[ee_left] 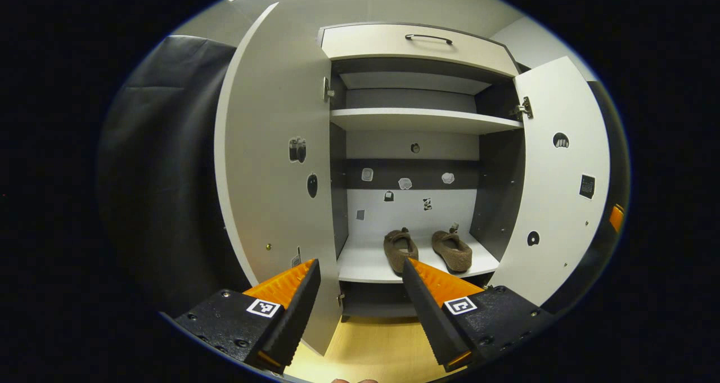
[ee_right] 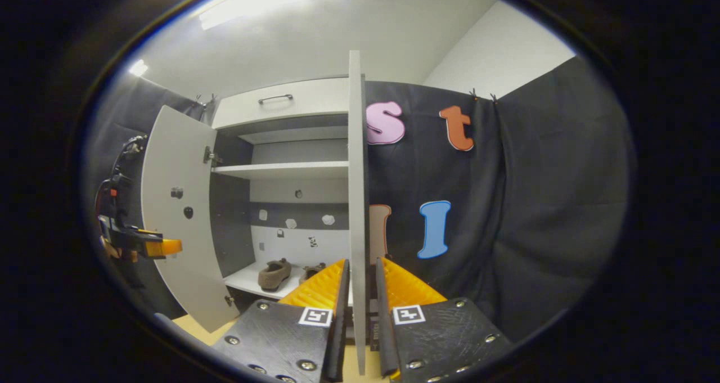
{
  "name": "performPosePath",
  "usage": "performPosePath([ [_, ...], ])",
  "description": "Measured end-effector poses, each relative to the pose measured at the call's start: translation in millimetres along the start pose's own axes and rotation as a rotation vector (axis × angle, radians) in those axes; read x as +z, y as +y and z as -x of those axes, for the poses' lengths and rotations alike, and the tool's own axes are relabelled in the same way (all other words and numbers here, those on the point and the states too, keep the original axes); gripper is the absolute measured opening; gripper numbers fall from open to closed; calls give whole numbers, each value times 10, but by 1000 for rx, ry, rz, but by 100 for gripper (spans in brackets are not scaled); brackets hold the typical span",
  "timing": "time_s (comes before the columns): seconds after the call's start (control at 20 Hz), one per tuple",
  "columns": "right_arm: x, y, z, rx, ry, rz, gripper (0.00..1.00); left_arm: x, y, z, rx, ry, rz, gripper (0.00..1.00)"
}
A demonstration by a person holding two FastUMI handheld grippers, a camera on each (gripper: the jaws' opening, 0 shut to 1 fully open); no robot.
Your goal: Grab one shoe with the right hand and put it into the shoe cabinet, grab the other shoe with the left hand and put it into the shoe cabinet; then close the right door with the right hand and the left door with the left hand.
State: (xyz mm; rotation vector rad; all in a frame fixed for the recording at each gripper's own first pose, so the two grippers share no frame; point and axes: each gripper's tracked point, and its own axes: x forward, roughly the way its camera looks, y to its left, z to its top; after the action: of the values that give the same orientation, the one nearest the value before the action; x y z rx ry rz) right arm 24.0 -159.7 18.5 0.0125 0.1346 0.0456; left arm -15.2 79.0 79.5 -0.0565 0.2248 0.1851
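I have the left gripper (ee_left: pixel 360 284) spread wide with nothing between its fingers, facing the open shoe cabinet (ee_left: pixel 419 40). Straight ahead of it, the 2 shoes sit side by side on the bottom shelf (ee_left: pixel 365 262): the left shoe (ee_left: pixel 400 249) just beyond the tip of my right-hand finger, the right shoe (ee_left: pixel 452 250) just beside it to the right. The left door (ee_left: pixel 275 163) stands open close on the left of this gripper, its lower edge near the left finger.

My right gripper (ee_right: pixel 361 273) straddles the edge of the right door (ee_right: pixel 355 203), 1 finger on each side of the panel, nearly pressed together; I cannot tell whether both fingers actually press on it. Ahead and to the left of this gripper, both shoes lie in the cabinet, and the left gripper hangs far off to the left.
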Motion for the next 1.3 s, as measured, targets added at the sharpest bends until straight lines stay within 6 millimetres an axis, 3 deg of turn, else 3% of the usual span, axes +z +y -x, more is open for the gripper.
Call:
performPosePath([
  [0.25, -71, -207, -121, -37, 3, 10, 33, 39, 13, 106, -1, -14, 16, 90],
  [0.3, -132, -213, -171, -33, 17, 14, 40, 34, 22, 121, 1, -14, 14, 91],
  [0.35, -217, -264, -220, -42, 28, 18, 55, 37, 20, 138, 0, -15, 13, 92],
  [0.5, -319, -305, -347, -47, 45, 3, 68, 50, 24, 172, -5, -18, 9, 90],
  [0.9, -381, -225, -398, 29, 66, -15, 68, 32, 89, 189, 6, -18, 23, 90],
  [0.95, -387, -197, -389, 39, 69, -19, 64, 24, 87, 189, 7, -18, 23, 92],
  [1.0, -387, -171, -391, 50, 70, -22, 68, 32, 82, 205, 6, -19, 24, 92],
  [1.3, -409, 154, -412, 139, 79, -33, 68, 4, 113, 213, 7, -13, 28, 90],
])
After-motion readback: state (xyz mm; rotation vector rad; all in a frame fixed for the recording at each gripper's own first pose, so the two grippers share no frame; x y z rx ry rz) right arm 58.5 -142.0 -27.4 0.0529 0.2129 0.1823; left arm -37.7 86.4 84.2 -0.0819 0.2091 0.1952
